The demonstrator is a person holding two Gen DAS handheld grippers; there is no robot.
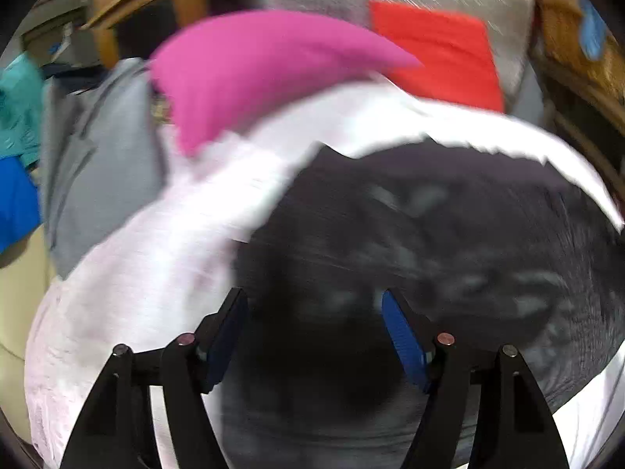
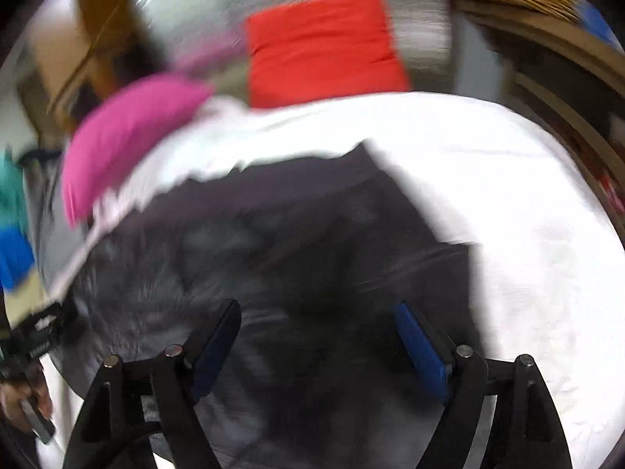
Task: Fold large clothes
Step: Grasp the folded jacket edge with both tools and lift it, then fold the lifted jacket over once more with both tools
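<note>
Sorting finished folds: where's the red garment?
In both wrist views the red garment lies folded beyond the white sheet, right of the pink garment.

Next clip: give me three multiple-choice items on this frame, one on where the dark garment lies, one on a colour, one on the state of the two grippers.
1. The dark garment lies on:
A. the white sheet
B. the bare floor
C. a wicker basket

2. The folded cloth beyond the pink cloth is:
A. green
B. red
C. yellow

3. The left gripper and right gripper are:
A. both shut on the garment
B. one open, one shut
C. both open, holding nothing

Answers: 1 A, the white sheet shows around the garment's edges. 2 B, the red cloth lies past the pink cloth. 3 C, their fingers stand apart with nothing pinched.
</note>
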